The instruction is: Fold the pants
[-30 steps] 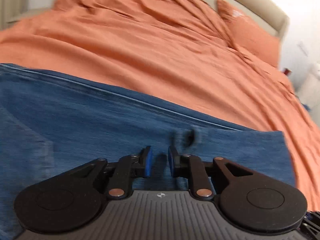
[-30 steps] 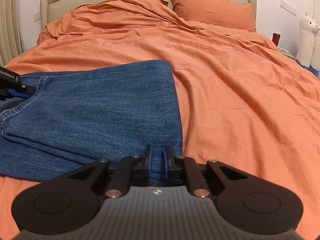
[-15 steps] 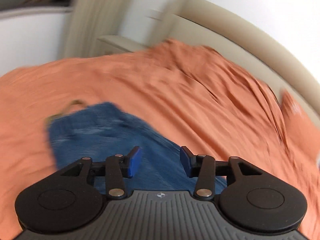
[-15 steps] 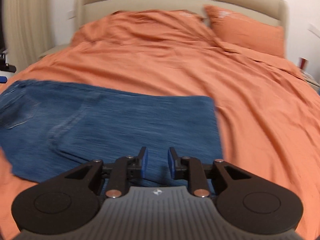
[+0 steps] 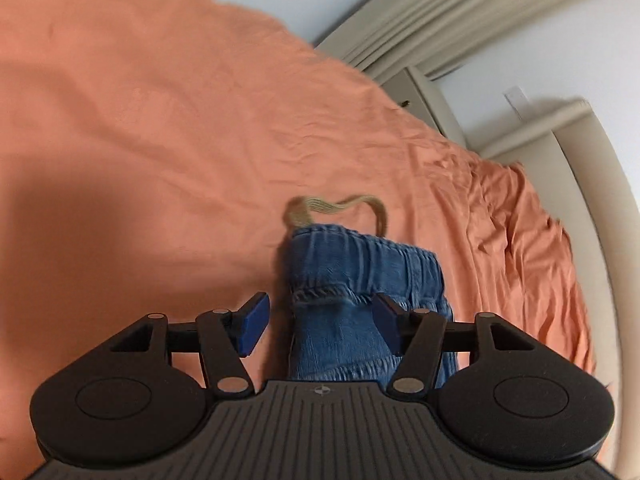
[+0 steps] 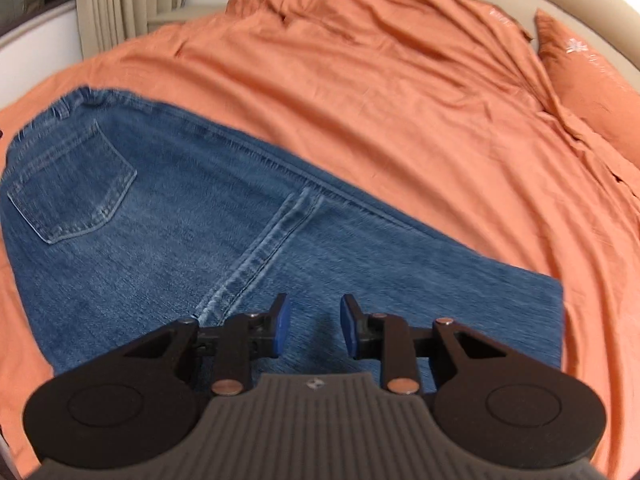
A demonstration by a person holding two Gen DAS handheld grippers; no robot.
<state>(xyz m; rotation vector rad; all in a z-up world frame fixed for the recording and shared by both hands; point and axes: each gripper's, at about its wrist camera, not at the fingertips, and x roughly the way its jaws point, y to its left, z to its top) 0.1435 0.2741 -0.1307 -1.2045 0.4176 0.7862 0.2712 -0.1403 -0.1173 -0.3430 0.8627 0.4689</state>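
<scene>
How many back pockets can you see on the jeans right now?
1. The back pocket sits near the waistband at the left end of the jeans in the right wrist view. The jeans are folded, so a second pocket may be hidden underneath.

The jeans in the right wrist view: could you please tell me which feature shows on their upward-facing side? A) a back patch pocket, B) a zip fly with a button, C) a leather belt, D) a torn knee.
A: a stitched back patch pocket shows on the jeans near the waistband end, as they lie flat on the orange duvet; no fly, belt or tear is visible.
</scene>
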